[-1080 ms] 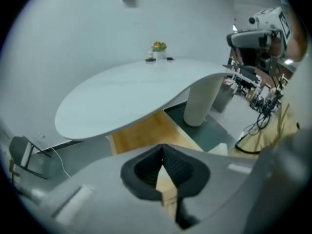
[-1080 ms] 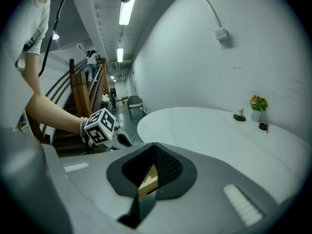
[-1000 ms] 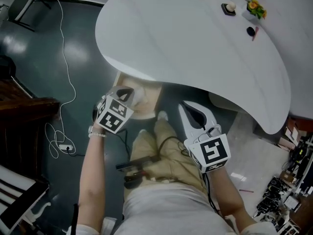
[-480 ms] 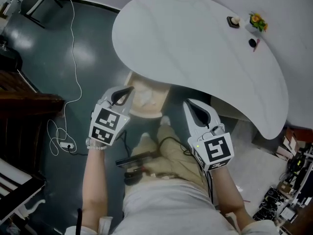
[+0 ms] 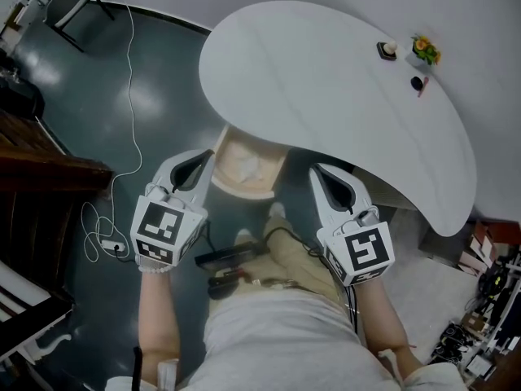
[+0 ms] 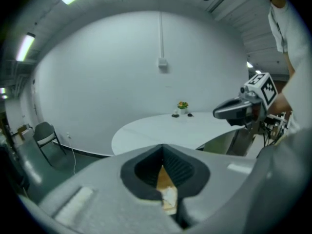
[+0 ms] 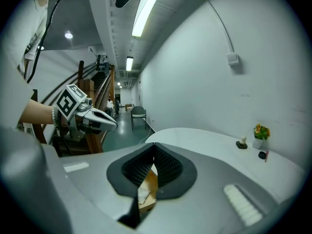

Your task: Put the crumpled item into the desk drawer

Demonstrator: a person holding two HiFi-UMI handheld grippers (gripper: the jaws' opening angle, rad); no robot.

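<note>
The open wooden drawer [image 5: 236, 187] sticks out from under the white desk [image 5: 326, 88]. A crumpled white item [image 5: 248, 167] lies inside it. My left gripper [image 5: 203, 158] hangs just left of the drawer's front corner, jaws together and holding nothing. Right of the drawer, under the desk's near edge, my right gripper [image 5: 320, 173] is also shut and empty. In the left gripper view, the left gripper [image 6: 162, 148] shows the drawer and the crumpled item [image 6: 169, 197] through the notch between its pads. The right gripper [image 7: 155, 146] frames the same crumpled item [image 7: 144, 193].
A small flower pot [image 5: 423, 50], a dark holder [image 5: 388, 49] and a small black object [image 5: 417, 82] stand at the desk's far right. A chair [image 5: 72, 0], a white cable [image 5: 124, 129] on the floor and dark wooden furniture [image 5: 41, 186] are at the left. Clutter [image 5: 488, 300] lies at the right.
My left gripper has drawn back from the drawer towards me and to the left. The right gripper has barely moved. The head view has shifted, so the desk sits further right.
</note>
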